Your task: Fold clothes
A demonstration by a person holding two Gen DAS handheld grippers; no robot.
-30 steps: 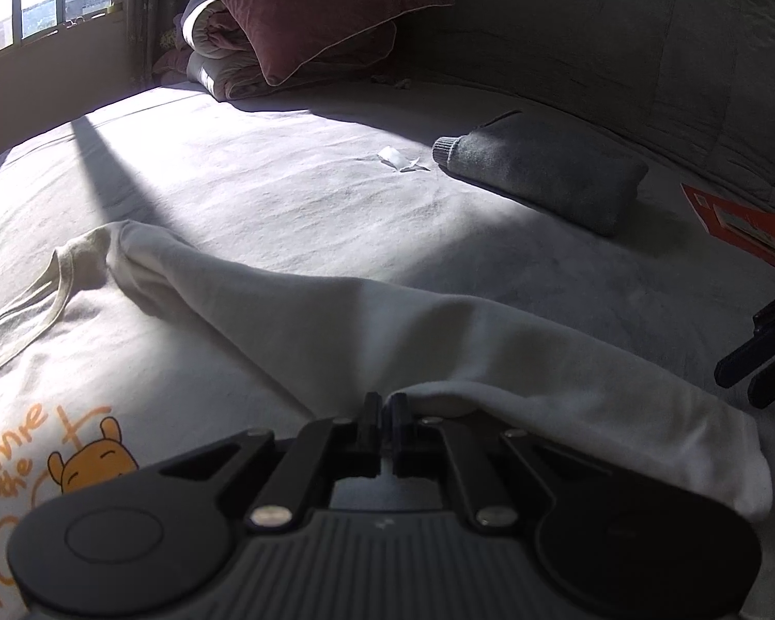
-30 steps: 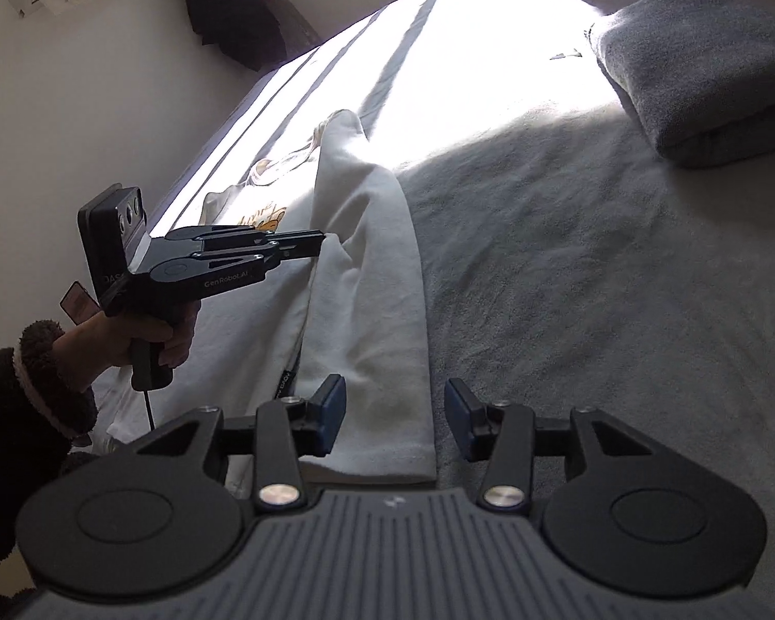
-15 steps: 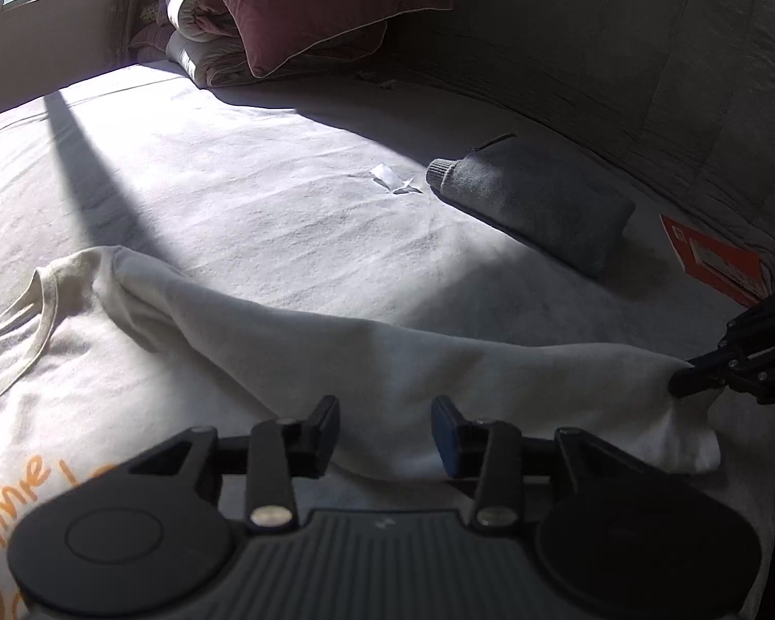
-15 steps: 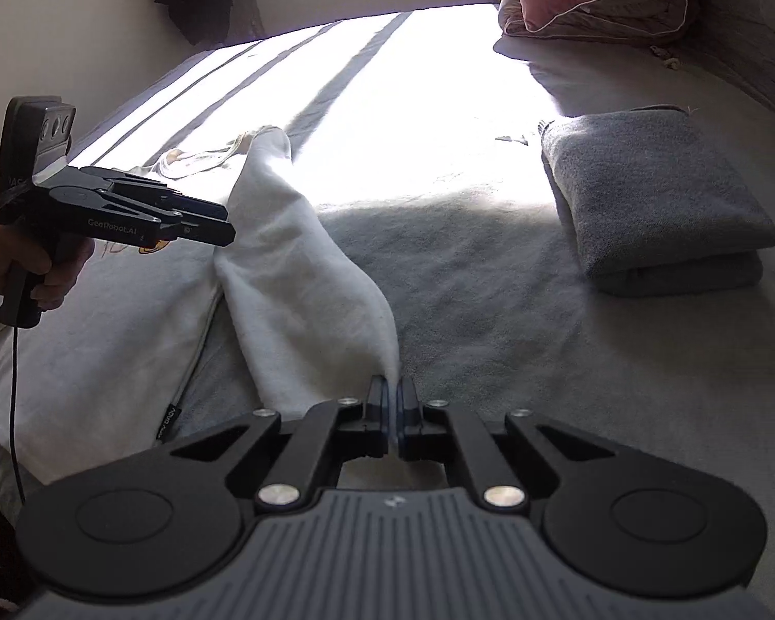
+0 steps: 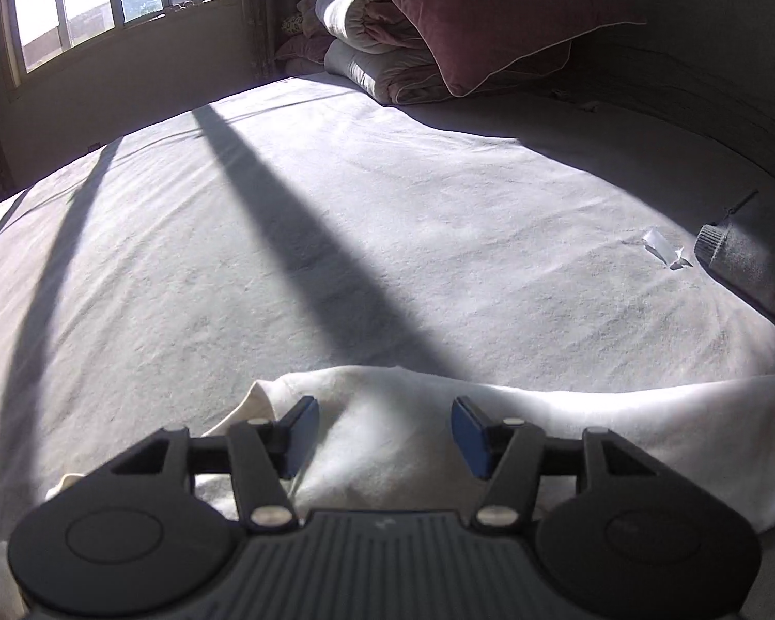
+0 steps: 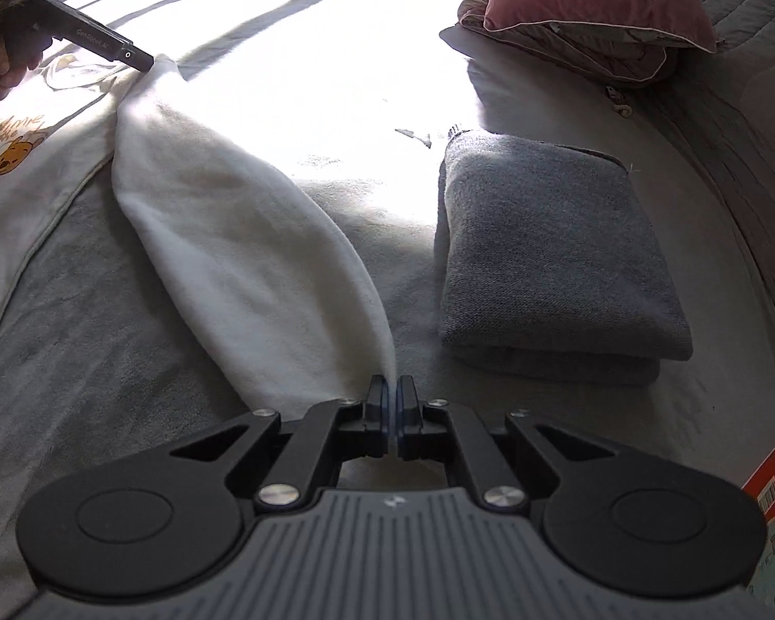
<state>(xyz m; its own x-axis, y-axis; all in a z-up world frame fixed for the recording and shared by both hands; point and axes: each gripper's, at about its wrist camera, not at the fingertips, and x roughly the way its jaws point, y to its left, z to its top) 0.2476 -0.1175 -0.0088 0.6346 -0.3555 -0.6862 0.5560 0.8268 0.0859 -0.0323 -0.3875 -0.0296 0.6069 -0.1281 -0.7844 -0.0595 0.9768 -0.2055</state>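
You hold a white sweatshirt's sleeve by its cuff end on the bed, the other gripper poised at its shoulder.

Your right gripper [image 6: 390, 403] is pinched shut on the end of the sleeve [image 6: 243, 258], keeping it stretched. Your left gripper [image 5: 380, 431] stands wide open over the shoulder end, gripping nothing, seemingly ready to pin the crease. The white sweatshirt [image 6: 31, 165] lies spread on the bed [image 5: 336, 237]; a folded grey garment [image 6: 553, 253] rests nearby.

orange lettering "winnie the" above a bear on the white garment [image 6: 31, 155], far left; "genrobot.ai" on the left gripper [image 6: 144, 59].
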